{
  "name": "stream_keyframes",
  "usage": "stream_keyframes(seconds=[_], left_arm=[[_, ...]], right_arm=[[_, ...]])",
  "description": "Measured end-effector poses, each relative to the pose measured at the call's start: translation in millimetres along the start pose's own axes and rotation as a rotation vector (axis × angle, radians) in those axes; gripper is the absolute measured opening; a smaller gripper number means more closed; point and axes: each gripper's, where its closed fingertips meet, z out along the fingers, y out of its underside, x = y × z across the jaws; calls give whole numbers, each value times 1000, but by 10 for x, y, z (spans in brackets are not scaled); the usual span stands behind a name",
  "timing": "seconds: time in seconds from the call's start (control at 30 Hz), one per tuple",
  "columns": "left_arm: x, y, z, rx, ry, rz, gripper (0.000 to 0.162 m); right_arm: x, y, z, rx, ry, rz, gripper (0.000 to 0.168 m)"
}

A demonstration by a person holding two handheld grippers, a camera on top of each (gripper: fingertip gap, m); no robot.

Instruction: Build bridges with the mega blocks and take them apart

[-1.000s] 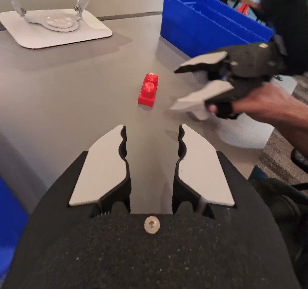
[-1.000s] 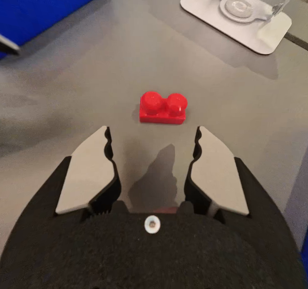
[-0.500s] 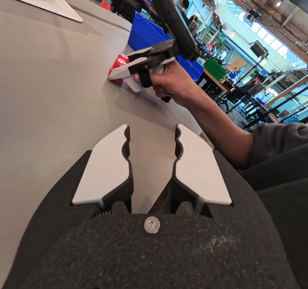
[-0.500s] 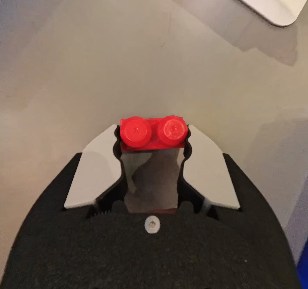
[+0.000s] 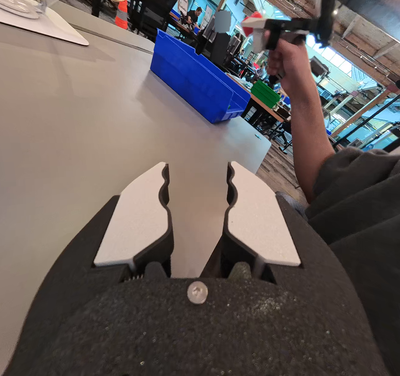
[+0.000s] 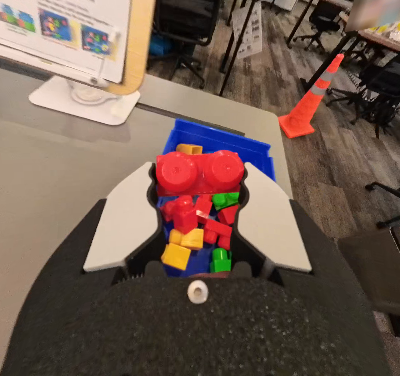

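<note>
One red block (image 6: 198, 173) pinched by its short ends, above blue bin (image 6: 220, 138).
Light, stiff, slick plastic; left gripper (image 5: 197, 189) jaws apart, empty, bin at 12 o'clock.

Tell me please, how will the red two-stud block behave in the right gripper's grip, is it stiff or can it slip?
The red block looks like rigid moulded plastic, so it probably will not flex between the right gripper fingers. Its glossy surface may be somewhat slippery, though the notched fingertips clamp its ends. It seems light, and if released would likely drop into the blue bin.
</note>
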Motion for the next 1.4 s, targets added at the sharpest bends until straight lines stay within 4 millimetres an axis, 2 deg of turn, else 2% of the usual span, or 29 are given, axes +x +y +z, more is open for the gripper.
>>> stream_keyframes(seconds=[0.03,0.1,0.23,0.27,0.37,0.47,0.5,0.53,0.6,0.63,0.7,0.73,0.77,0.83,0.87,0.93,1.0,1.03,1.07,1.13,1.17,1.23,1.27,1.33,1.4], left_arm=[[16,4,38,-9,9,2,51],[45,11,113,-25,20,13,51],[131,24,225,-55,38,43,51],[152,28,239,-62,40,54,51],[153,45,262,-82,14,100,51],[143,69,281,-109,-3,130,51],[146,71,288,-112,-3,135,51],[151,73,296,-113,1,136,51],[160,81,307,-116,8,125,51],[161,85,306,-115,9,119,51],[138,89,289,-114,-4,117,51],[115,84,275,-114,-19,119,51],[96,70,259,-116,-33,122,52],[55,12,216,-110,-69,143,54],[38,-28,192,-99,-87,166,63],[-43,-121,139,-57,-157,231,67],[-165,-152,84,-49,-252,256,73],[-211,-140,54,-61,-290,256,72],[-259,-132,16,-69,-332,253,72],[-305,-181,-74,-79,-392,241,72],[-299,-272,-134,-67,-410,239,71],[-373,-611,-332,-40,-506,279,66],[-524,-823,-489,-54,-624,306,63],[-953,-1229,-851,-157,-897,354,63],[-1422,-1548,-1095,-269,-1074,350,58]], right_arm=[[104,74,150,-46,-9,3,73],[165,296,532,-166,-75,10,73],[26,830,1269,-397,-204,26,73],[-30,988,1396,-475,-235,19,73],[5,1245,1611,-604,-185,-25,73],[42,1320,1697,-613,-166,-22,75],[39,1329,1692,-619,-185,17,84],[43,1289,1648,-604,-207,64,94],[82,995,1436,-462,-243,165,89],[71,769,1234,-330,-268,210,85],[-42,368,699,-40,-342,314,74],[-184,228,402,110,-399,354,71],[-414,158,109,238,-478,382,66],[-1028,204,-290,366,-636,406,63],[-1406,321,-424,361,-721,402,65],[-2053,624,-659,340,-826,412,63],[-2493,861,-825,366,-858,390,59],[-2652,998,-853,363,-850,318,57],[-2698,1082,-840,342,-798,284,58],[-2688,1000,-965,417,-797,240,55],[-2648,978,-994,437,-786,220,51],[-2567,986,-976,451,-738,172,50],[-2538,1012,-960,450,-712,149,50],[-2501,1029,-946,434,-696,148,51],[-2494,967,-1015,466,-729,171,49]])
